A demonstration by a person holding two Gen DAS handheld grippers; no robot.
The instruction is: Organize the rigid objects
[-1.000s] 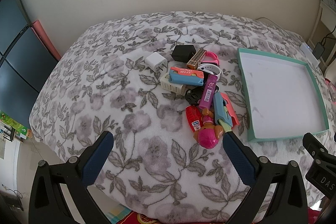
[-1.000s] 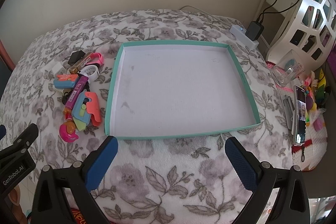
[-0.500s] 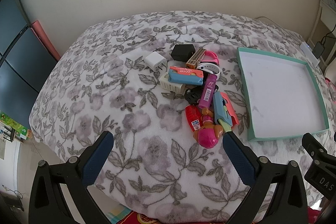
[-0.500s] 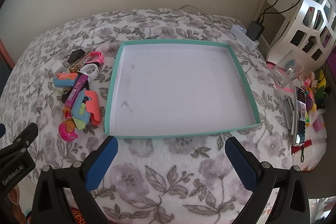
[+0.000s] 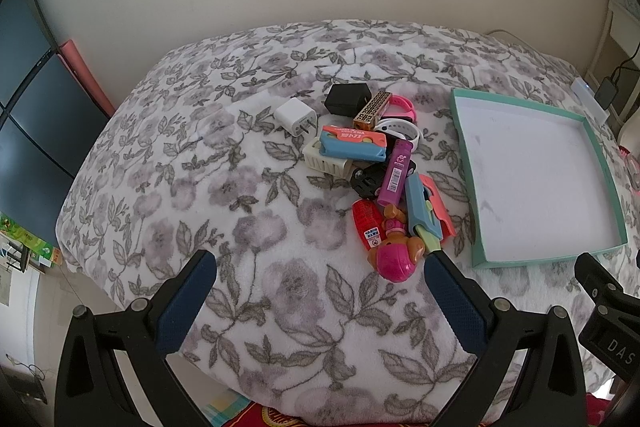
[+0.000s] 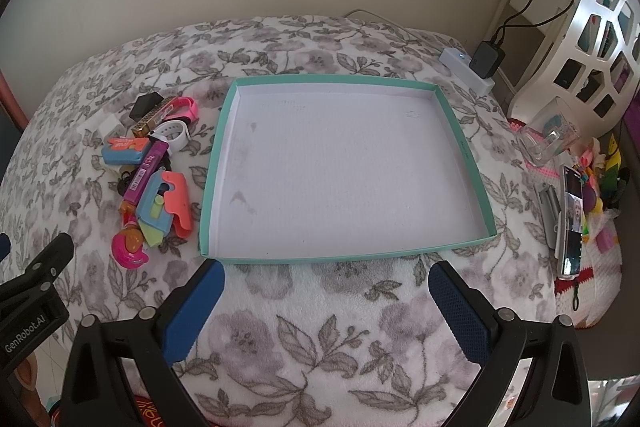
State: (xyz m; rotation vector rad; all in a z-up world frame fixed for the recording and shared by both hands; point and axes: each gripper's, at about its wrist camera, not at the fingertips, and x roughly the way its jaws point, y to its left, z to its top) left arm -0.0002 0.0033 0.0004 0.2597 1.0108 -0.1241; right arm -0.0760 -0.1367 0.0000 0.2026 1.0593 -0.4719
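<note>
Under the blue-and-orange case (image 5: 354,143) and the purple tube (image 5: 396,174), partly buried: a cream ribbed block (image 5: 326,161) and a black clip-like piece (image 5: 368,179), neither fully made out. Heaped together on the floral blanket (image 5: 240,187) just left of the tray (image 5: 456,131), apart from its rim: a white charger (image 5: 295,116), a black adapter (image 5: 347,98), a gold patterned bar (image 5: 372,111), a pink band (image 5: 402,107) and a white band (image 5: 402,132), a red tag (image 5: 366,223), a pink-headed toy figure (image 5: 394,255), and a blue, coral and green toy (image 5: 426,209). Printing on the tube and case too small to read. Seen from the right wrist, same pile (image 6: 152,163) bunched beside the teal rim (image 6: 208,187), lower items hidden beneath upper ones. Nothing inside the shallow white-floored tray except faint grey smudges. Cut off at the right edge: a shelf with a phone (image 6: 572,223), a clear dispenser (image 6: 550,141) and bright clutter. Left tongs (image 5: 320,291) spread wide, gripping nothing, hovering over the blanket short of the pile; right tongs (image 6: 326,301) likewise wide apart and bare, just short of the tray's near rim. Compared with a second ago, slightly nearer to pile and tray in the respective views; objects unmoved.
</note>
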